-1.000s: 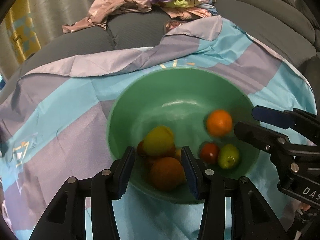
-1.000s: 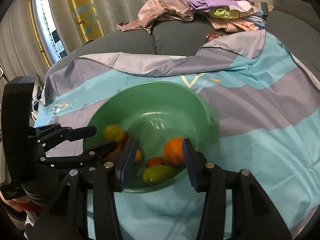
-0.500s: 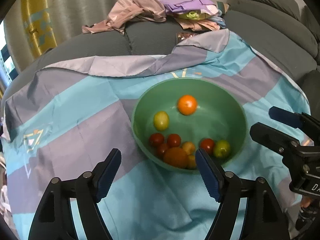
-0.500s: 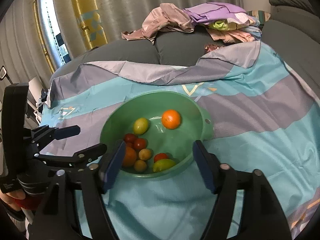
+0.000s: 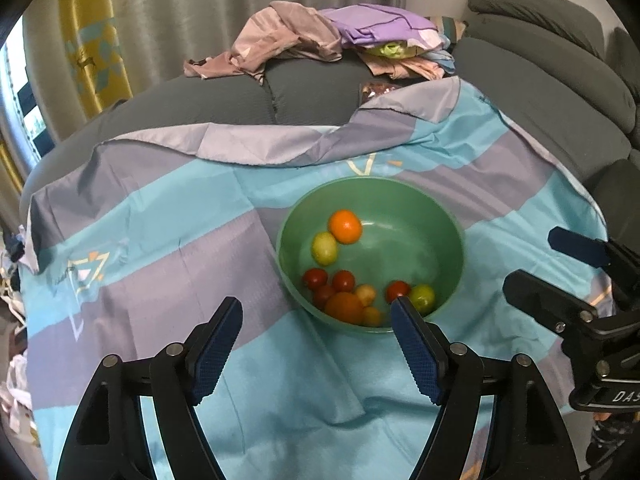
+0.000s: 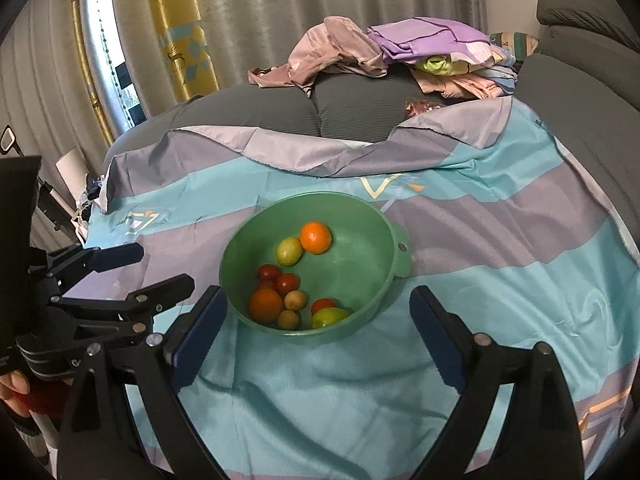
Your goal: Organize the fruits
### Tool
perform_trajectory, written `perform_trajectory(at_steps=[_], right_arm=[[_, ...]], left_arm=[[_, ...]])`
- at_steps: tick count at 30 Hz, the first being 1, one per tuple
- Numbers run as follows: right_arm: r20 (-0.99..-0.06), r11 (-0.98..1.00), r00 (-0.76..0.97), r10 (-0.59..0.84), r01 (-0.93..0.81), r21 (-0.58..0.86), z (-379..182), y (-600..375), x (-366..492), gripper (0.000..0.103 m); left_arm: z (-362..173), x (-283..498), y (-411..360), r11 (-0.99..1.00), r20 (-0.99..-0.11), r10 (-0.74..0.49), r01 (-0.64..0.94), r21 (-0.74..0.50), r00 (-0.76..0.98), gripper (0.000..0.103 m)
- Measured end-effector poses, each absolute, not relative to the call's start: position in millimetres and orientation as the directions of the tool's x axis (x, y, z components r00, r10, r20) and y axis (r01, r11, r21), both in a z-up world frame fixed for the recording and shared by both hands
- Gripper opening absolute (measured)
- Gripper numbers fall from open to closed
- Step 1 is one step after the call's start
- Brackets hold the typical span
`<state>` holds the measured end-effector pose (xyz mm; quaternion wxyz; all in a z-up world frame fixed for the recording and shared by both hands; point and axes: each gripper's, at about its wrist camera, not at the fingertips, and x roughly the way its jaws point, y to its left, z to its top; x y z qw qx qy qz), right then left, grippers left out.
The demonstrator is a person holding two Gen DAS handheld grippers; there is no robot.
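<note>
A: In the left wrist view, how many fruits do you count?

B: Ten, all inside the one green bowl (image 5: 448,216), which sits ahead of the left gripper (image 5: 316,320) and a little toward its right finger. There are two oranges, the bright one (image 5: 345,226) at the far side; two yellow-green fruits; four small red ones (image 5: 315,278); two small tan ones. The right fingertip covers part of the near rim. The jaws are wide apart, with only the striped cloth (image 5: 160,248) between them.

A: And the right wrist view?

B: The same bowl (image 6: 360,208), just beyond the fingertips of the right gripper (image 6: 320,312). I count only nine here; the near wall hides some. These jaws are opening, nothing between them. The left gripper (image 6: 164,268) appears at the left, partly cut off.
</note>
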<state>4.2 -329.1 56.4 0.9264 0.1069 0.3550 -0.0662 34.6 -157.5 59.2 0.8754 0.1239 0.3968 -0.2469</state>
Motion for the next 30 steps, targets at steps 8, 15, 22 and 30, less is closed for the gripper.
perform_trajectory(at_steps=[8, 15, 22, 30], right_arm=[[-0.691, 0.971, 0.722, -0.037, 0.190, 0.146, 66.6, -331.5, 5.8, 0.094], [-0.680, 0.973, 0.731, -0.048, 0.189, 0.135, 76.0, -331.8, 5.0, 0.094], [-0.678, 0.973, 0.733, -0.049, 0.188, 0.133, 77.1, -330.8, 5.5, 0.094], [-0.678, 0.974, 0.734, -0.046, 0.185, 0.134, 78.1, -330.3, 7.7, 0.094]], left_arm=[[71.3, 29.0, -166.5, 0.850, -0.757, -0.287, 0.521, 0.082, 0.587, 0.077], [74.1, 27.3, -172.2, 0.848, -0.755, -0.251, 0.514, 0.131, 0.606, 0.077], [75.1, 28.2, -172.9, 0.851, -0.754, -0.245, 0.508, 0.135, 0.610, 0.077], [76.7, 31.3, -171.9, 0.852, -0.751, -0.247, 0.506, 0.133, 0.612, 0.077]])
